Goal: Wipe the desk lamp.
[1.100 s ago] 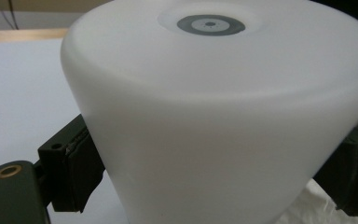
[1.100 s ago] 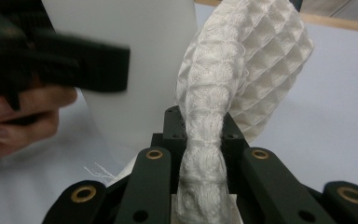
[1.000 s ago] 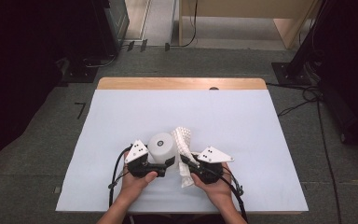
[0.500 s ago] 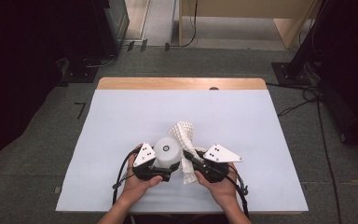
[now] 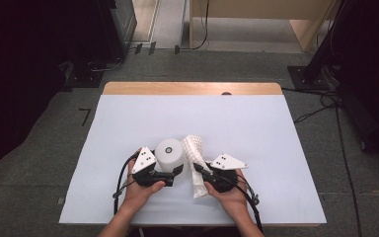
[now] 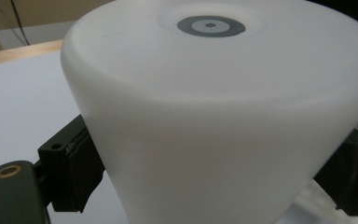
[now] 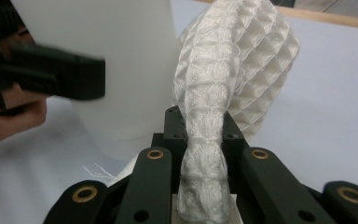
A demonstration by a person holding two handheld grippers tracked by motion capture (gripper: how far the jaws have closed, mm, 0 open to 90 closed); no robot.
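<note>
Two grippers work close together at the near middle of the white table cover [image 5: 276, 128] in the high view: the left gripper [image 5: 176, 170] clasps a white cup [image 5: 170, 154] standing upside down, and the right gripper [image 5: 197, 170] pinches a white waffle-weave cloth [image 5: 193, 148] that rises just right of the cup and trails toward the near edge.

From the left gripper view, the jaws sit wide apart against opposite sides of the cup [image 6: 223, 121], low on its wall. It looks smooth, rigid and light, probably slippery, so a low, square hold suits it.

From the right gripper view, the jaws are nearly closed, squeezing the cloth [image 7: 233, 70] into a rope. It seems soft and limp; bunching it gives the firmest hold.
</note>
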